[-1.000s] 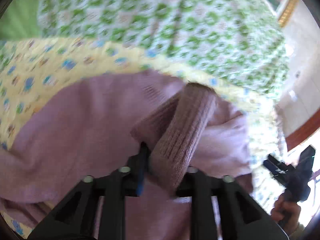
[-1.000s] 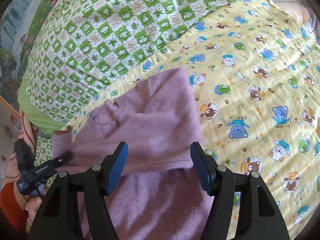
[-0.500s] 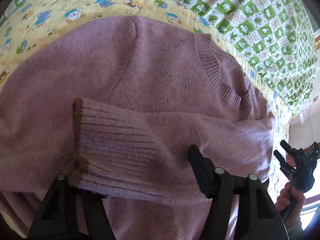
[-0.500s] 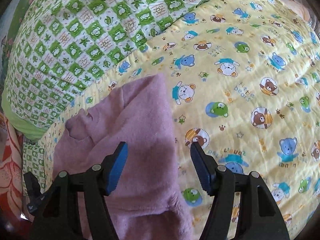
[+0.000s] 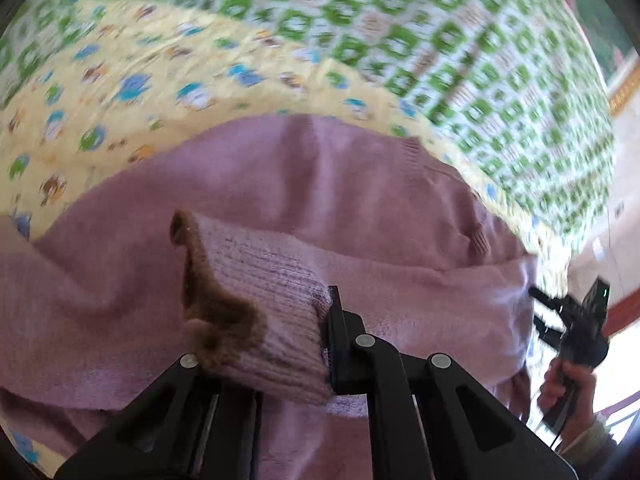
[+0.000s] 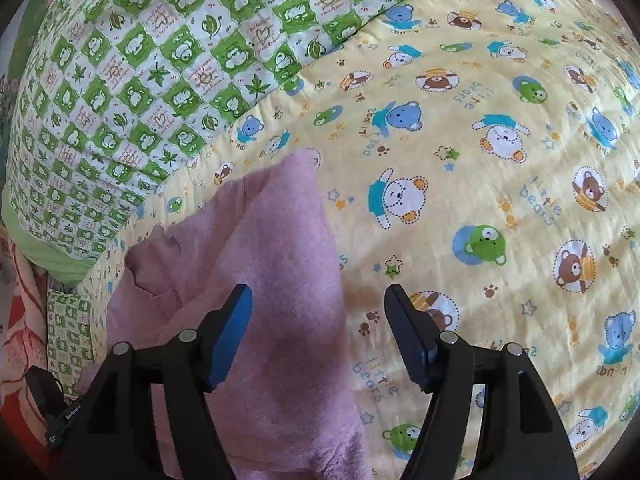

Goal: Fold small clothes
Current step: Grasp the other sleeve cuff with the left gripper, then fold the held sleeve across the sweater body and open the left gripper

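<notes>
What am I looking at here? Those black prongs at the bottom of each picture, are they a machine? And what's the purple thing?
No machine: a person holds a two-finger gripper in each hand, each with a camera looking along its fingers. The left view shows the left gripper pinching the ribbed cuff of a purple sweater. The right view shows the right gripper open and empty above the sweater's edge. The sweater lies on a yellow bear-print quilt, beside a green checked quilt. The task is folding it.

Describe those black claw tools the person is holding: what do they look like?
Each is matt black plastic with angular, cut-out arms and silver screw heads. The right gripper has blue pads inside its fingers. The person's bare hand shows a greyish sleeve cuff and a thin dark cable.
</notes>
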